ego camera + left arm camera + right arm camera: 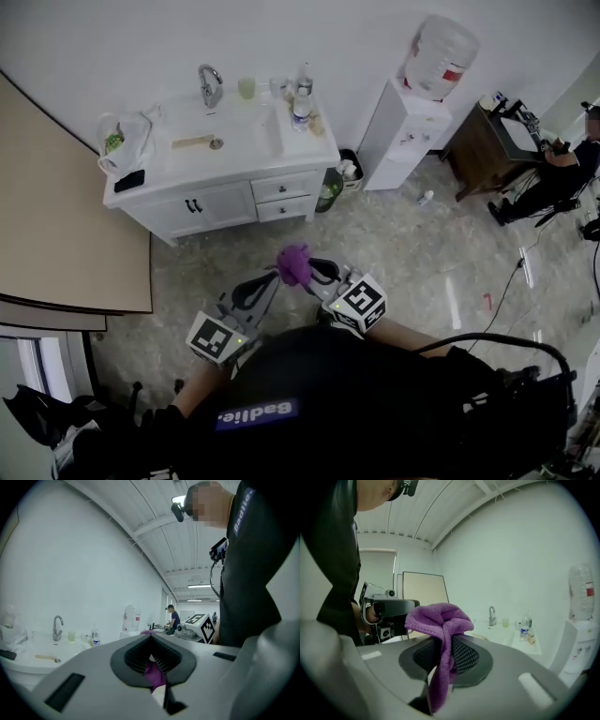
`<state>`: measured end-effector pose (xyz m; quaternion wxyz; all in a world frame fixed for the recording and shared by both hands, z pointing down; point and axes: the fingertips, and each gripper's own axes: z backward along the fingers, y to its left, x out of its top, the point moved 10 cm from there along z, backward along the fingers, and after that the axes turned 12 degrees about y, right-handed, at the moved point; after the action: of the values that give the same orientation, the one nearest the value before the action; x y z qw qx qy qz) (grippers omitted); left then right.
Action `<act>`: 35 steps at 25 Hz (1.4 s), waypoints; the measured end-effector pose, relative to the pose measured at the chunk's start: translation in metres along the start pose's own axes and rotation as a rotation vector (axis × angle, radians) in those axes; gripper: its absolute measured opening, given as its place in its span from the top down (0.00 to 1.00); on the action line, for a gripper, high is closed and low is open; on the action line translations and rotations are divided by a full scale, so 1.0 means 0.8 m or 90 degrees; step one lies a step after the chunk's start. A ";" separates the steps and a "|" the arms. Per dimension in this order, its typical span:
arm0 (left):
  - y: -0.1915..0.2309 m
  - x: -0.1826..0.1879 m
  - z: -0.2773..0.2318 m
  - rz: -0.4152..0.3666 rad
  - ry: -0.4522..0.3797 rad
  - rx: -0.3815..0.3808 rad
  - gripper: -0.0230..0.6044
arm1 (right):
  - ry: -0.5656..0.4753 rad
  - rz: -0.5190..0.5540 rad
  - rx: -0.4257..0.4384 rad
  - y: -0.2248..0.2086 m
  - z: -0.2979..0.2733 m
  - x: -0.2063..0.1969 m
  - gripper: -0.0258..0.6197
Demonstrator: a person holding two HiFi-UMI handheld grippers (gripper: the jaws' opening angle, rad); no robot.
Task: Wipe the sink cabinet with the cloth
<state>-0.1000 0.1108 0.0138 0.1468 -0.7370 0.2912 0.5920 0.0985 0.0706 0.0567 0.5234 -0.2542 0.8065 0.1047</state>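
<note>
The white sink cabinet (225, 192) stands against the far wall, well ahead of me across bare floor. It shows small in the left gripper view (26, 660) and the right gripper view (513, 639). A purple cloth (293, 263) is bunched up where both gripper tips meet, close to my body. My right gripper (443, 644) is shut on the cloth (439, 620), which bulges over the jaws and hangs down between them. My left gripper (151, 641) is shut on a fold of the cloth (154, 674). From above, the left gripper (272, 278) and the right gripper (315, 272) flank the bundle.
On the counter are a faucet (210, 85), a cup, bottles (300, 105), a plastic bag (125, 141) and a dark phone. A water dispenser (405, 127) and a bin (330, 187) stand right of the cabinet. A person sits at a desk (487, 141) at far right. A beige panel (66, 216) is on the left.
</note>
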 end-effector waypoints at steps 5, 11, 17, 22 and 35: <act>-0.005 -0.023 0.021 0.017 0.014 -0.024 0.96 | -0.022 0.004 0.002 0.038 0.009 -0.002 0.87; -0.026 -0.008 0.023 0.012 0.005 -0.023 0.96 | -0.048 0.025 0.035 0.042 0.022 0.020 0.87; -0.030 -0.016 0.017 0.011 -0.006 -0.017 0.96 | -0.053 0.034 0.053 0.038 0.030 0.020 0.87; -0.044 -0.010 0.003 0.004 -0.001 -0.023 0.96 | -0.045 0.030 0.058 0.030 0.044 0.014 0.87; -0.056 -0.012 -0.001 0.003 0.007 -0.019 0.96 | -0.042 0.026 0.052 0.026 0.057 0.006 0.87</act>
<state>-0.0732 0.1482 0.0176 0.1328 -0.7415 0.2851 0.5927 0.1222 0.1068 0.0303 0.5573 -0.2124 0.7976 0.0907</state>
